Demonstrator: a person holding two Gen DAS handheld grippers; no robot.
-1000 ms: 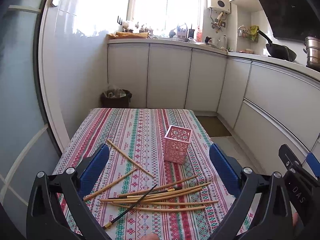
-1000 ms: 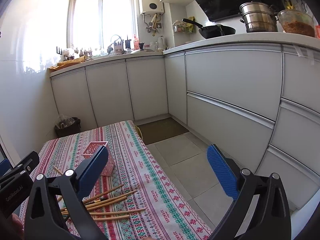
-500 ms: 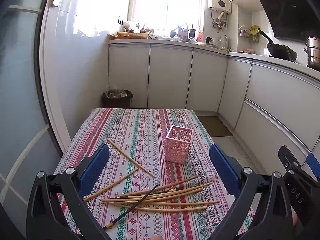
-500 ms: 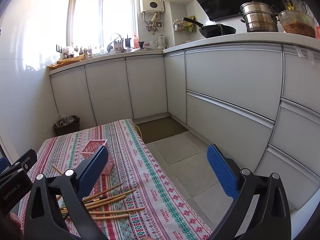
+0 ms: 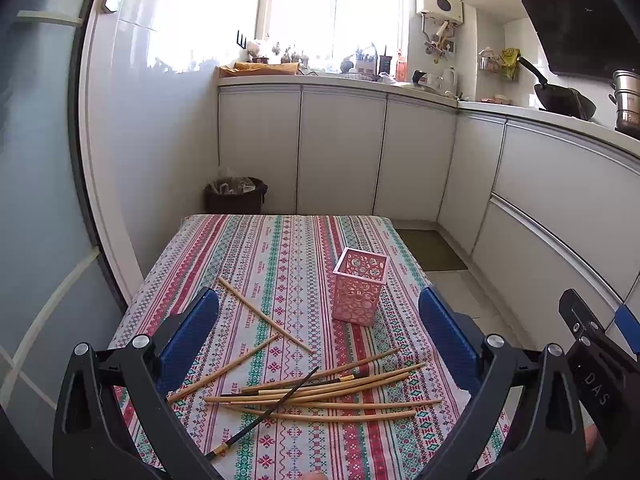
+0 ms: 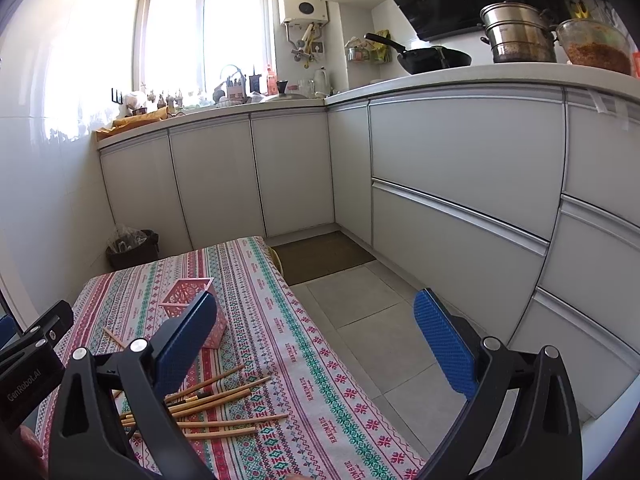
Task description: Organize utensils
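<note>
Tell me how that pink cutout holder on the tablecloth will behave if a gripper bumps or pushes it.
The pink holder looks like thin perforated plastic, so it is probably light and would slide on the tablecloth easily. It stands upright, taller than wide, and seems empty, so a push near the rim may tip it. The cutout walls could flex under a hard squeeze.

Upright pink lattice holder (image 5: pixel 361 286), wooden chopsticks (image 5: pixel 320 394) scattered flat nearby (two black ones (image 5: pixel 262 420) crossing)
</note>
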